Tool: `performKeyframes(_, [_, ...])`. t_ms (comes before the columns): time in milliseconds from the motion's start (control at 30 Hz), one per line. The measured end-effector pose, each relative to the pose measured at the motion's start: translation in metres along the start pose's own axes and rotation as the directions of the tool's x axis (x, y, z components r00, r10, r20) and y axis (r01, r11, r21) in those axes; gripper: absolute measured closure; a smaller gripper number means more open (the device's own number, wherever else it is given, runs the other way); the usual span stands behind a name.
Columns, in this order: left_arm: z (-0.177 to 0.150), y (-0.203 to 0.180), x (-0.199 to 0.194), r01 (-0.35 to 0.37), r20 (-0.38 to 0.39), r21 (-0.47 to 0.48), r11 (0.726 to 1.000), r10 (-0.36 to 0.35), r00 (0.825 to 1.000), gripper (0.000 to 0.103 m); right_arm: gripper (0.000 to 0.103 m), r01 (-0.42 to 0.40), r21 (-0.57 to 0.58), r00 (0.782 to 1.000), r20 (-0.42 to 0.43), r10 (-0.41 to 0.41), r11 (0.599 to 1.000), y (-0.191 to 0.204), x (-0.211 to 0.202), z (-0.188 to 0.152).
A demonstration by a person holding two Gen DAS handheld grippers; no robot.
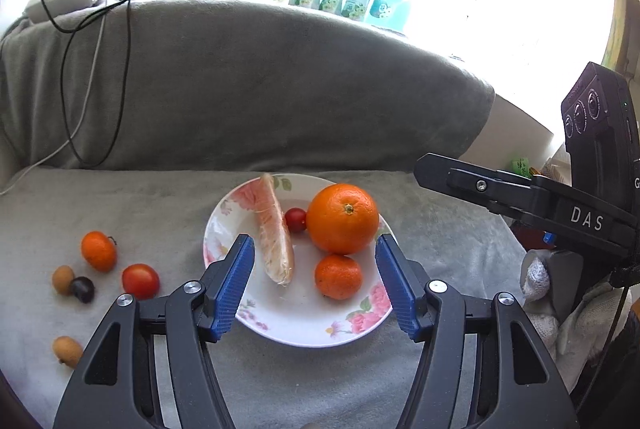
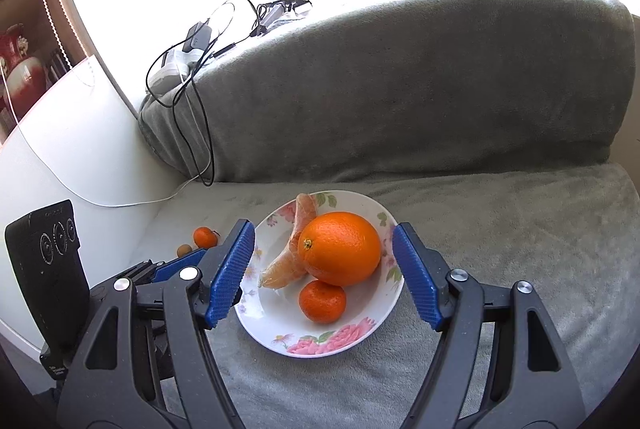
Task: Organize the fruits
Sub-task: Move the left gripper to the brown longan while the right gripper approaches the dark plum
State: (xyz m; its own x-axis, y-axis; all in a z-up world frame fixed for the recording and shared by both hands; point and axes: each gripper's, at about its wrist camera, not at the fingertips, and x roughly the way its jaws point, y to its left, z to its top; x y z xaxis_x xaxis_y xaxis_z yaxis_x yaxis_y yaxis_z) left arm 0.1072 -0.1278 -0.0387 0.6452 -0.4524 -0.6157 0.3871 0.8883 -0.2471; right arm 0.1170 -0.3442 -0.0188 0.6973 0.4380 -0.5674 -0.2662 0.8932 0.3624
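The floral plate (image 1: 224, 229) sits at the centre of the left wrist view on the grey blanket (image 1: 160, 213) and already carries a big orange (image 1: 343, 219), a small mandarin (image 1: 338, 277) in front of it, a cherry tomato (image 1: 295, 219) and a wrapped pomelo wedge (image 1: 276, 233). Loose fruit waits at the lower left of that frame: a second mandarin (image 1: 99, 251), a red tomato (image 1: 140, 281), a dark plum (image 1: 82, 289) touching a tan longan (image 1: 63, 279), and another longan (image 1: 67, 351) nearer the bottom edge.

The left tool (image 1: 315, 279) hangs over the plate's near rim with its blue pads apart and nothing between them. The right tool (image 2: 323, 273) hovers over the same plate from the other side, its pads also spread and empty.

The likely next step is fetching a loose piece, and the left tool is the closer one. It should swing toward the lower left, straddle the red tomato or the mandarin across the widest part, and close gently, as tomato skin will bruise. The plum and longan touch, so they are best taken one at a time.

On the plate, free room remains only along the near rim; the big orange may roll if nudged. The right tool's body crowds the right side of the left view, so the two could clash over the plate. Black cables (image 1: 100, 41) drape over the cushion behind, well apart from the work.
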Motion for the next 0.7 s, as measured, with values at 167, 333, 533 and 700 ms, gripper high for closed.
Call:
performKeyframes(167, [0.000,0.022,-0.015,-0.030,0.004,-0.015,0.999,0.030,1.000,0.040,0.029,-0.014,-0.051,1.000,0.022,0.015,0.999,0.020,-0.002,-0.005])
performKeyframes(333, [0.001,0.047,-0.027,-0.077,0.017,-0.026,0.997,0.078,0.997,0.040,0.028,-0.012,-0.109,1.000,0.017,0.014,0.994,0.041,0.002,-0.011])
performKeyframes(533, [0.004,0.083,-0.040,-0.141,0.030,-0.053,0.989,0.143,0.989,0.040,0.028,-0.050,-0.159,0.998,-0.042,0.044,0.986,0.064,0.014,-0.019])
performKeyframes(700, [0.002,0.111,-0.051,-0.189,0.033,-0.072,0.979,0.192,0.981,0.040,0.028,-0.091,-0.210,0.994,-0.083,0.075,0.973,0.087,0.026,-0.028])
